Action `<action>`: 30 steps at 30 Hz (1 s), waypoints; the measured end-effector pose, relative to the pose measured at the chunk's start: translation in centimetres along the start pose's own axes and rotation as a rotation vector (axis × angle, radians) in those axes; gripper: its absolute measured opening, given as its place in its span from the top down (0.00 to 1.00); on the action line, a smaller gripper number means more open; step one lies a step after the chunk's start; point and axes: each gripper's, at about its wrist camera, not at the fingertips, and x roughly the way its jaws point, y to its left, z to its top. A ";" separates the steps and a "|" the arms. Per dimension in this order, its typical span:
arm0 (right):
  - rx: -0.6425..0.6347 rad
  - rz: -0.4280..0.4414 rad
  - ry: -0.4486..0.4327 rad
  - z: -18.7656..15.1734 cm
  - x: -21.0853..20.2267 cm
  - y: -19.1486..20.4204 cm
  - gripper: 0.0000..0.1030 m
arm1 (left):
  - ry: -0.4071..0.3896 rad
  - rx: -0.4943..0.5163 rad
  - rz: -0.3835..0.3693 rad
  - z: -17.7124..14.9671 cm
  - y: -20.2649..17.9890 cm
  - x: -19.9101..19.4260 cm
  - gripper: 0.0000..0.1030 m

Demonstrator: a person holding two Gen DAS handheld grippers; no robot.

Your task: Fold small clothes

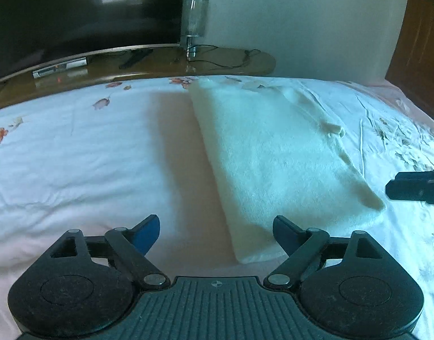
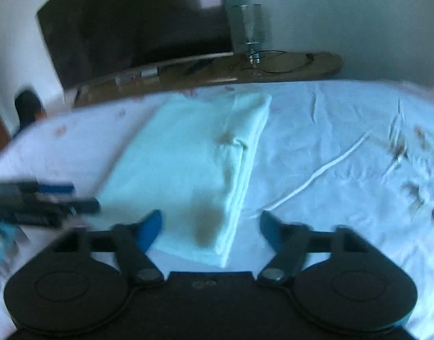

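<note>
A pale white folded garment (image 1: 273,153) lies flat on the floral bedsheet (image 1: 75,153), a long rectangle with a small tie or tag on its right side. My left gripper (image 1: 217,235) is open and empty, just before the garment's near left corner. My right gripper (image 2: 211,229) is open and empty, at the garment's (image 2: 188,164) near right corner, its layered edge between the fingers. The view is blurred. The right gripper's tip (image 1: 415,188) shows at the right edge of the left wrist view. The left gripper (image 2: 41,201) shows at the left.
A wooden shelf (image 1: 160,62) runs behind the bed with a dark TV screen (image 1: 75,14), a clear glass lamp (image 1: 194,19) and cables. A wooden door (image 1: 421,56) stands at the right. The sheet is creased to the right (image 2: 330,164).
</note>
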 end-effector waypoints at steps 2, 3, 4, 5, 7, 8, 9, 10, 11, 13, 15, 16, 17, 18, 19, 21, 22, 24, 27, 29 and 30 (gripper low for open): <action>0.061 0.029 0.009 0.5 -0.2 -0.7 0.26 | -0.003 -0.008 0.003 0.3 0.1 -0.2 0.07; 0.078 0.035 0.009 0.3 -0.4 -1.0 0.26 | -0.009 -0.017 -0.006 0.3 0.1 -0.5 0.07; 0.085 0.035 0.006 0.4 -0.5 -1.2 0.26 | -0.015 -0.015 -0.011 0.4 0.0 -0.7 0.07; 0.090 0.031 0.001 0.4 -0.6 -1.4 0.26 | -0.018 -0.004 -0.012 0.6 -0.1 -0.7 0.07; 0.112 0.037 -0.004 0.6 -0.2 -1.9 0.26 | -0.024 0.011 -0.023 0.9 -0.2 -0.6 0.07; 0.123 0.042 -0.005 0.7 -0.2 -2.2 0.26 | -0.027 0.011 -0.030 1.1 -0.1 -0.5 0.07; 0.133 0.041 -0.008 0.9 -0.1 -2.5 0.26 | -0.029 0.007 -0.048 1.5 0.0 -0.3 0.07; 0.146 0.041 -0.014 1.1 0.0 -3.0 0.26 | -0.033 -0.003 -0.078 1.7 0.4 -0.2 0.07; 0.168 0.049 -0.019 1.3 0.2 -3.5 0.26 | -0.031 -0.027 -0.110 2.1 0.9 0.1 0.07; 0.230 0.073 -0.020 1.7 0.6 -4.8 0.26 | -0.016 -0.096 -0.198 2.8 2.2 1.1 0.19; 0.318 0.113 -0.033 2.2 1.6 -6.5 0.19 | 0.014 -0.213 -0.294 3.4 4.1 2.6 0.29; 0.362 0.143 -0.034 2.3 2.0 -7.3 0.18 | 0.025 -0.282 -0.342 3.6 5.2 3.5 0.29; 0.420 0.169 -0.019 2.5 2.8 -8.3 0.18 | 0.031 -0.347 -0.374 3.8 6.2 4.4 0.29; 0.468 0.191 -0.004 2.7 3.6 -9.1 0.18 | 0.034 -0.372 -0.372 3.9 6.7 5.0 0.29; 0.502 0.210 0.007 2.9 4.3 -9.7 0.18 | 0.038 -0.379 -0.367 4.1 7.2 5.7 0.29; 0.555 0.251 0.025 3.2 5.6 -10.8 0.20 | 0.059 -0.402 -0.381 4.2 7.7 7.0 0.29; 0.580 0.285 0.036 3.3 6.4 -11.3 0.21 | 0.076 -0.423 -0.417 4.2 8.0 7.8 0.29; 0.592 0.318 0.060 3.6 7.8 -11.8 0.24 | 0.110 -0.453 -0.458 4.1 8.1 9.2 0.29; 0.570 0.336 0.093 4.2 9.6 -11.8 0.26 | 0.117 -0.477 -0.490 4.5 8.1 10.3 0.31; 0.570 0.354 0.118 4.5 10.7 -11.9 0.29 | 0.141 -0.497 -0.503 4.9 8.0 11.4 0.52; 0.570 0.361 0.125 4.5 11.1 -11.8 0.31 | 0.152 -0.498 -0.510 4.9 7.8 11.9 0.52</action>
